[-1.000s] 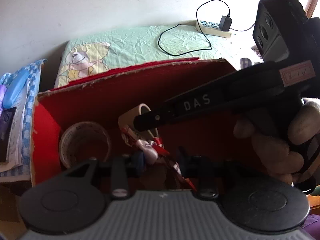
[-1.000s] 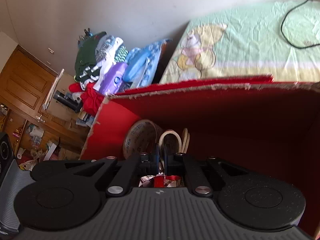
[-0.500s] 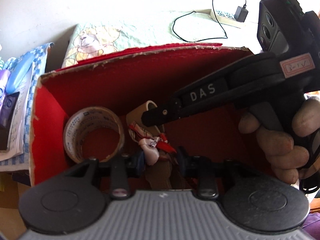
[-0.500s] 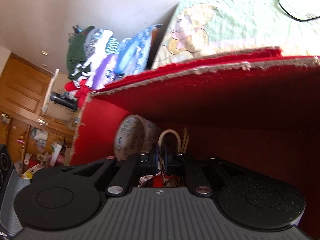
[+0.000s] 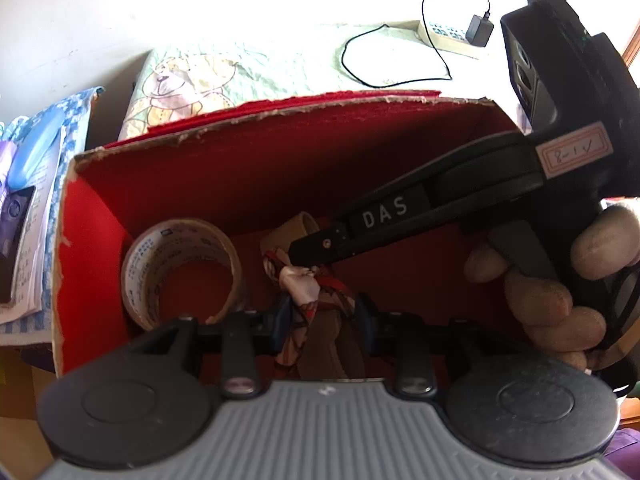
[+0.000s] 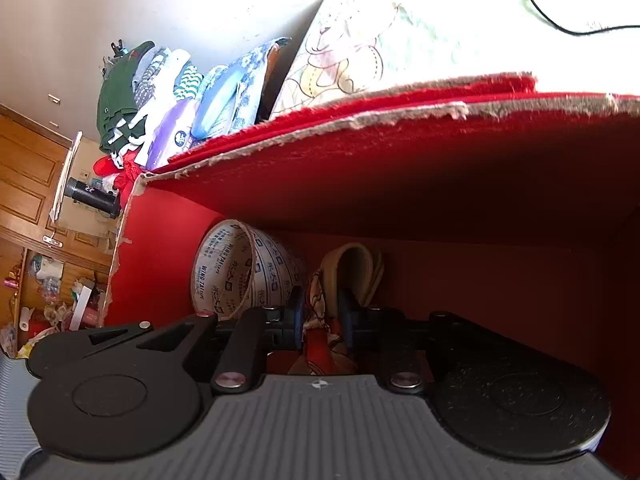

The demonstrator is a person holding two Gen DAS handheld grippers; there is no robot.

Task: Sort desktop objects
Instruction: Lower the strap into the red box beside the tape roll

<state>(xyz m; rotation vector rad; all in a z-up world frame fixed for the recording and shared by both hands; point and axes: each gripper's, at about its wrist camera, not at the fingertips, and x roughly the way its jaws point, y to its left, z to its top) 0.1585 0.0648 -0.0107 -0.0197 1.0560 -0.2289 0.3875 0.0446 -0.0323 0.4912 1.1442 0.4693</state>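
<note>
"DAS" reads in white on the right claw [image 5: 304,258] arm, and a pink-edged sticker behind it carries a handwritten "8-1V" or similar, hard to read. The tape roll [image 6: 240,272] is printed "WING TAI" plus small characters I can't read.

Versus a second ago: the left camera sits closer and higher over the red box [image 5: 280,168], the tape roll [image 5: 180,268] looks bigger, and the right claw's jaws, nearly pressed together before, are now parted a little.

Right claw [image 6: 322,312]: jaws slightly apart, the red-and-cream patterned scarf [image 6: 320,320] runs between the fingers; whether the pads actually press it I can't tell. In the left view its tip touches the scarf's white knot [image 5: 300,284].

Left claw [image 5: 322,320]: spread moderately, scarf hanging through the gap, no clear contact.

Scarf is inside the red box, just right of the upright tape roll and in front of a beige band [image 6: 352,268]. A hand [image 5: 560,292] grips the right claw's handle.
</note>
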